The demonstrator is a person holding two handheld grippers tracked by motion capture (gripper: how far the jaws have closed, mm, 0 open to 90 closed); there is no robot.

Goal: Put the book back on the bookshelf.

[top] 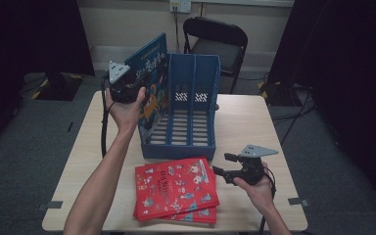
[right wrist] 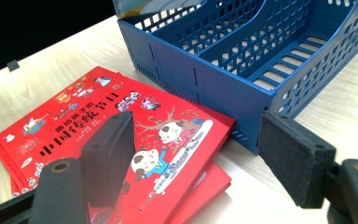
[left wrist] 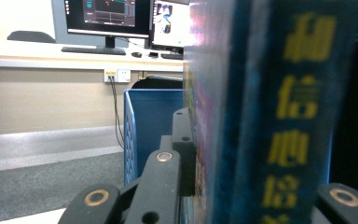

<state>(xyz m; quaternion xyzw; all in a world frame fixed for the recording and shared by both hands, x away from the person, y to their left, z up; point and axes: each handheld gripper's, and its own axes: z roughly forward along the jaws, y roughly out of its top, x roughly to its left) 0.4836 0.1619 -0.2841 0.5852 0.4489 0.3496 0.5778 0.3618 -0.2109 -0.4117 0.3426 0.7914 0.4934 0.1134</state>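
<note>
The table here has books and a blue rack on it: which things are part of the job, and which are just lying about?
Part of the job:
- blue book, clamped in the left gripper
- blue file rack
- red books
- right gripper, open beside them

Just around:
- folding chair
- monitors and keyboard on a desk

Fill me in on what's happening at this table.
A person is filing picture books into a blue file rack on the wooden table. The left gripper is shut on a blue book, held upright at the rack's left compartment. The right gripper waits open, jaws empty, beside the red books stacked flat in front of the rack. The rack's other compartments look empty.
</note>
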